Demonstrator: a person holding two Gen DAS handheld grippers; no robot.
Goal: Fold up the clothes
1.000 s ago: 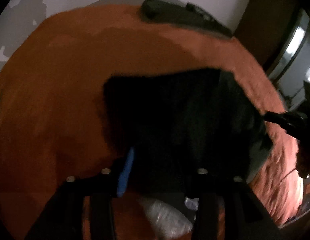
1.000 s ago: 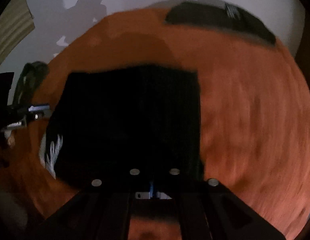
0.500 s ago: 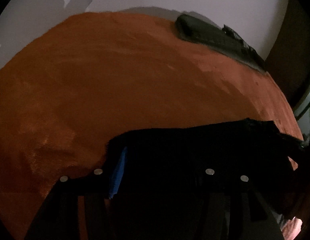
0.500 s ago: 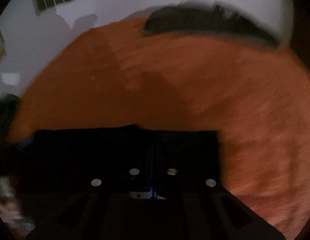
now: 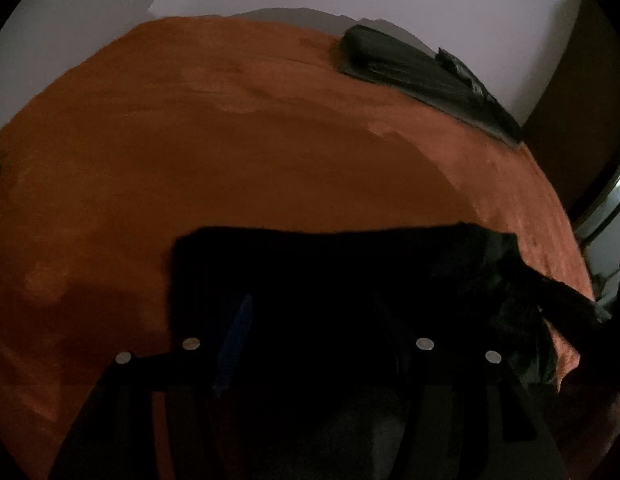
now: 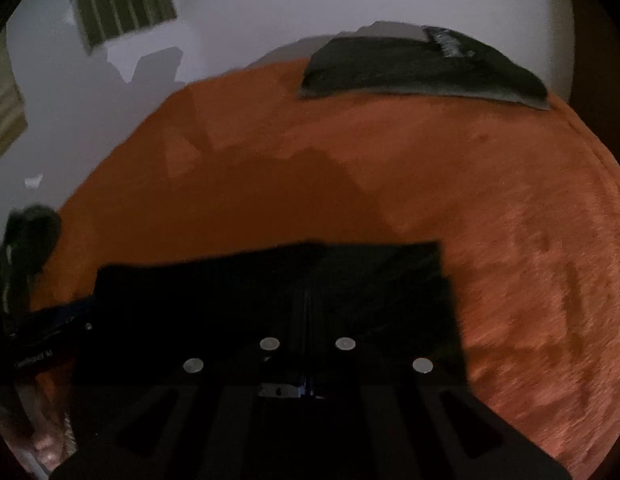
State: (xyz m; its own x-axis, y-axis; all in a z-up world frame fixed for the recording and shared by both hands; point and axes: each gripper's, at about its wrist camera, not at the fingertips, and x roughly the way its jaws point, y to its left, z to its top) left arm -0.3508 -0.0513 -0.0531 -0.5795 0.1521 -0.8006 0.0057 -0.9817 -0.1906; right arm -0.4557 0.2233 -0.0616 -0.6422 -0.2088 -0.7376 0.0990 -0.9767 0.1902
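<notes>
A black garment [image 5: 330,272] lies folded into a flat rectangle on the orange blanket [image 5: 230,140]; it also shows in the right wrist view [image 6: 270,280]. My left gripper [image 5: 306,316] stands open over its near left part, with a blue pad on the left finger [image 5: 238,336]. My right gripper [image 6: 308,316] is shut, its fingers pressed together over the garment's near edge; whether cloth is pinched between them is hidden in the dark. A bunched part of the garment [image 5: 522,304] trails off at the right.
A stack of folded dark clothes [image 5: 422,72] lies at the far right of the blanket by the white wall, also in the right wrist view [image 6: 422,68]. A dark door frame [image 5: 570,100] stands at the right. The left gripper [image 6: 50,328] shows at the right view's left edge.
The black garment was held up and spread; it now lies low and flat on the blanket as a narrower rectangle. Both grippers came down and forward with it.
</notes>
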